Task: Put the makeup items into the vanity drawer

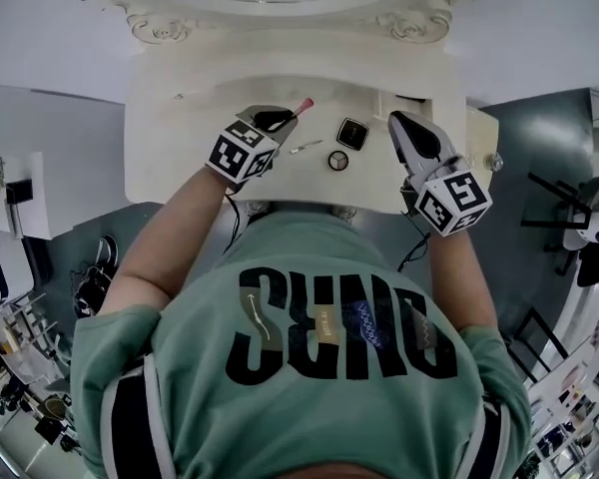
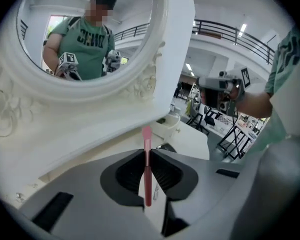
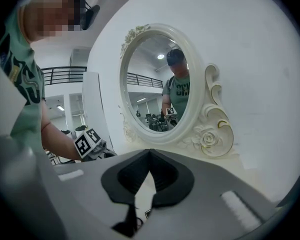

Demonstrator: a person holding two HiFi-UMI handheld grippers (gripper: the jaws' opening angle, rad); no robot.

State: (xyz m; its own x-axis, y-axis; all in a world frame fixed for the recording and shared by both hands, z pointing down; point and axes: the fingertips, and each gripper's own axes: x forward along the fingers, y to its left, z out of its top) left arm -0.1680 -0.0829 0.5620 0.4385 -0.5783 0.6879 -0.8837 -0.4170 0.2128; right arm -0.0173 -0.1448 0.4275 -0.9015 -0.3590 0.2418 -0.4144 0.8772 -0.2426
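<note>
1. Cream vanity table (image 1: pixel 195 153) against a white wall, with an ornate oval mirror (image 3: pixel 157 84) at its far edge. The person stands at the near edge, and a cluttered workshop floor lies to both sides.
2. The left gripper (image 1: pixel 282 118) is clenched on a slim pink makeup stick (image 1: pixel 301 106). In the left gripper view the stick (image 2: pixel 147 169) runs straight between the two pads, pink tip poking out past them toward the far side. It is off the tabletop, over the far-left part of the item cluster.
3. The right gripper (image 1: pixel 399 123) has its jaws pressed together with nothing between them. It hangs over the right part of the top, near a small drawer box (image 1: pixel 419 103) at the far right.
4. On the top, between the two grippers: a square dark compact (image 1: pixel 352 133), a small round pot (image 1: pixel 338 160) just near of it, and a thin silver piece (image 1: pixel 304 147) to their left. All three lie apart from each other.
5. Cannot tell whether the drawer is open. A knob (image 1: pixel 494 161) shows at the right edge.
6. Progress, judged: early. One item is picked up but not stowed, three are left on the top, and none is visibly in a drawer.
7. Left to do: carry the stick right to the drawer, drop it in, then fetch the compact, pot and silver piece.
</note>
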